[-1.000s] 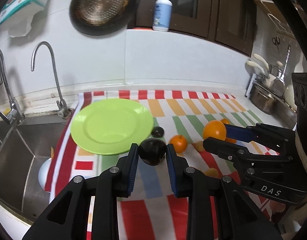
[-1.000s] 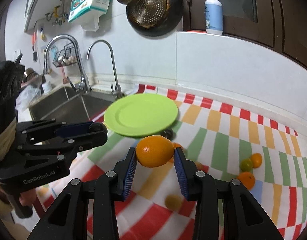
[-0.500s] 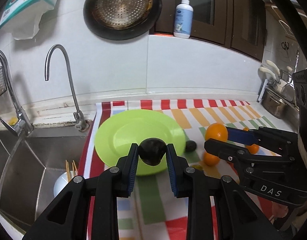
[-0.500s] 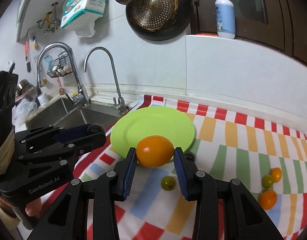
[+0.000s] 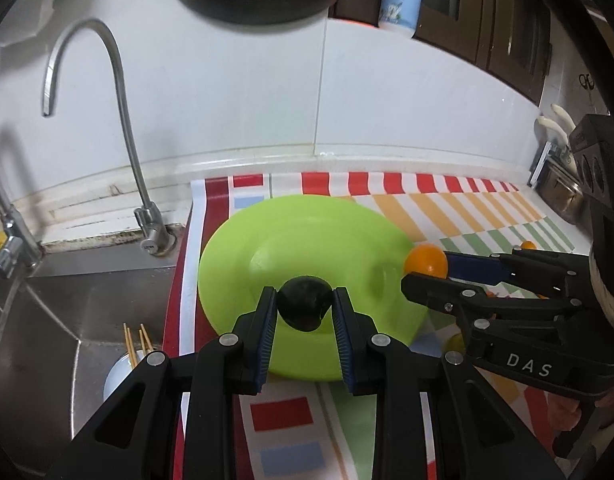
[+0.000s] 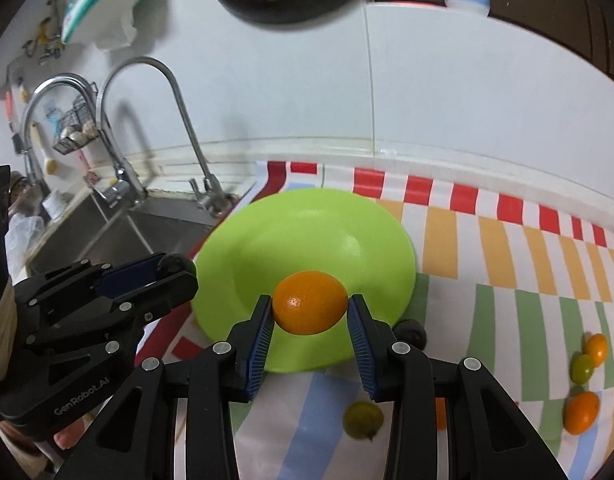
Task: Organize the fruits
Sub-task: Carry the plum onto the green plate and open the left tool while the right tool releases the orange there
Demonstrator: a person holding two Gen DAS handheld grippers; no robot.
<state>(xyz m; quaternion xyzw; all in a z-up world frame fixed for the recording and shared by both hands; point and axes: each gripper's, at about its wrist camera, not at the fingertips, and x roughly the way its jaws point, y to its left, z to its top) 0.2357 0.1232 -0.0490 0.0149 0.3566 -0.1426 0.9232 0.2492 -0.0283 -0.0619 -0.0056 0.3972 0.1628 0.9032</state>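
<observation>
A lime-green round plate (image 6: 307,240) lies on a cloth of red, orange, green and blue stripes on white (image 6: 507,272). A near-black round fruit (image 5: 305,307) and a bright orange fruit (image 6: 310,308) sit between blue-ribbed pads (image 6: 359,344) on black fingers.

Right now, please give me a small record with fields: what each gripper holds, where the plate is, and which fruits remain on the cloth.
left gripper: shut on round dark fruit
right gripper: shut on oval orange fruit
round lime-green plate: on striped cloth, empty, beside steel sink
loose fruits: dark one, two green, several small orange
</observation>
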